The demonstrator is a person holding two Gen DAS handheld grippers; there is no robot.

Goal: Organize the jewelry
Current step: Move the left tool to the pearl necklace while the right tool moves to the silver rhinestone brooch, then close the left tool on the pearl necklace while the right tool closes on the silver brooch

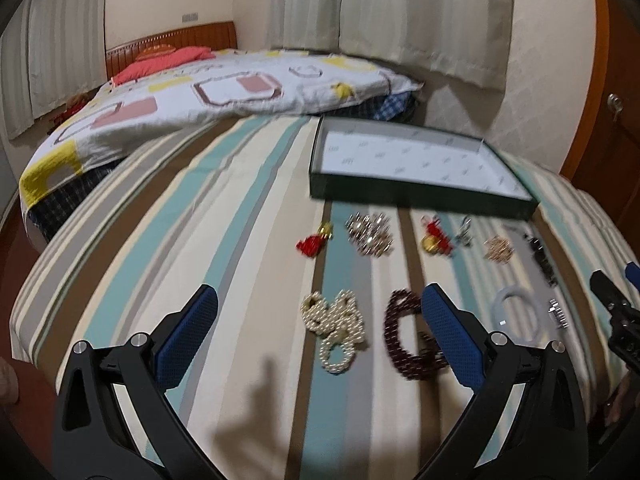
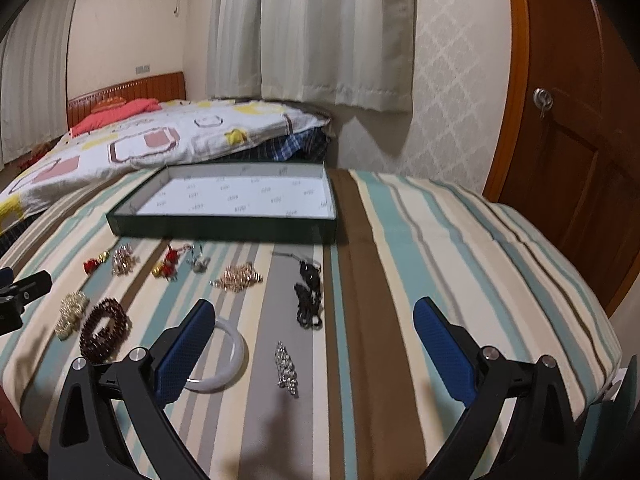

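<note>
From my left gripper (image 1: 320,320), jaws spread wide, the pearl strand (image 1: 335,330) lies straight ahead and the dark red bead string (image 1: 408,340) sits against my right finger. Beyond them a row of small brooches blocks the way to the green tray (image 1: 420,196), whose low wall stands across the path. My right gripper (image 2: 316,332) has bare striped cloth (image 2: 460,248) to its right; the white bangle (image 2: 224,360) and crystal clip (image 2: 286,368) lie below it

One green tray (image 2: 224,229), ten jewelry pieces (two red-tasselled) (image 2: 94,264).
</note>
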